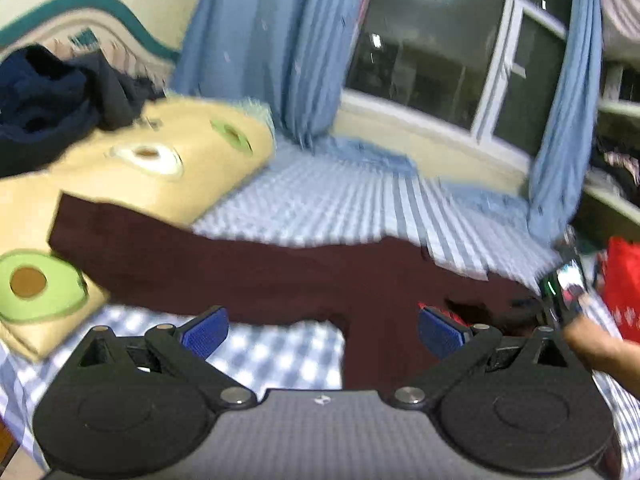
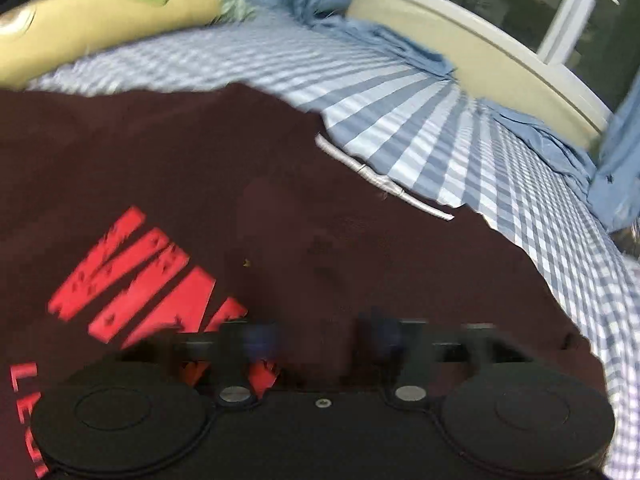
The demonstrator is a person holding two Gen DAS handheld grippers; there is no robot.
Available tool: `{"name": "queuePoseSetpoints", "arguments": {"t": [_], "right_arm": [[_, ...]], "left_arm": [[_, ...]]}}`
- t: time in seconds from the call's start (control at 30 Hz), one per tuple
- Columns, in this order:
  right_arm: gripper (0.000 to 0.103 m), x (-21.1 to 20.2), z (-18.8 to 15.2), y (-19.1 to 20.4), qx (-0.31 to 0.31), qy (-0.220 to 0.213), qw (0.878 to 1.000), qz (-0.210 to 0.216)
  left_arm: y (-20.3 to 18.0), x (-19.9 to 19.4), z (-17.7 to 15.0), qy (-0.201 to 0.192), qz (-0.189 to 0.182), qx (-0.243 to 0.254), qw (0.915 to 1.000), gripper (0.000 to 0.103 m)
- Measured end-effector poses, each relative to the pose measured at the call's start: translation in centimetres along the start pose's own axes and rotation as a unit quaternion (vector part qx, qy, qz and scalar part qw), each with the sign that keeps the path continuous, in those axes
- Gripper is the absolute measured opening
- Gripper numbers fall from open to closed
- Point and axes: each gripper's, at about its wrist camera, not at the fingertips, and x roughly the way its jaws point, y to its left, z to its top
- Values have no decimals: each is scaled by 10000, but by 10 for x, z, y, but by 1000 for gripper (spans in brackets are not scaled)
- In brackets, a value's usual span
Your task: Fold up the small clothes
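A dark maroon T-shirt lies spread flat on the blue-and-white checked bed sheet. My left gripper hovers over its near edge, blue pads wide apart, open with nothing between them. In the right wrist view the same shirt fills the foreground, with red lettering at the left. My right gripper is just above the cloth, its blurred fingers apart and nothing visibly pinched. A pale strip lies at the shirt's far edge.
A beige avocado-print pillow touches the shirt's left end, with a pile of dark clothes behind it. Blue curtains and a window sill bound the far side. A person's forearm and a red item are at the right.
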Motion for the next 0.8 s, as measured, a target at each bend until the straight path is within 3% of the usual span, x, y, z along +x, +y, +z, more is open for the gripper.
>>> {"name": "queuePoseSetpoints", "arguments": {"t": [0.03,0.1,0.2,0.4,0.57,0.7,0.8], "right_arm": [[84,-9,-4,-1,-142,-148,9997,-140],[84,-37,-7,-10,-176,-360,9990,-181],[86,-96,-13,-31,23,-777,9970,-56],[97,-244,-42,-58,82,-2005,9795,196],[99,-335,-65,-71,222,-2473,9686,94],[99,-365,-75,-74,474,-2577,9650,86],[99,-375,-84,-71,569,-2728,9604,36]], "left_arm": [[5,1,0,-132,73,-27,9999,102],[18,14,4,12,160,-180,9997,102],[54,31,5,8,261,-847,9961,102],[143,50,-6,-546,617,-2054,9752,102],[188,86,-16,-559,1058,-2220,9677,102],[209,120,-20,-380,1148,-2180,9684,95],[207,130,-18,-455,1102,-2045,9716,94]]}}
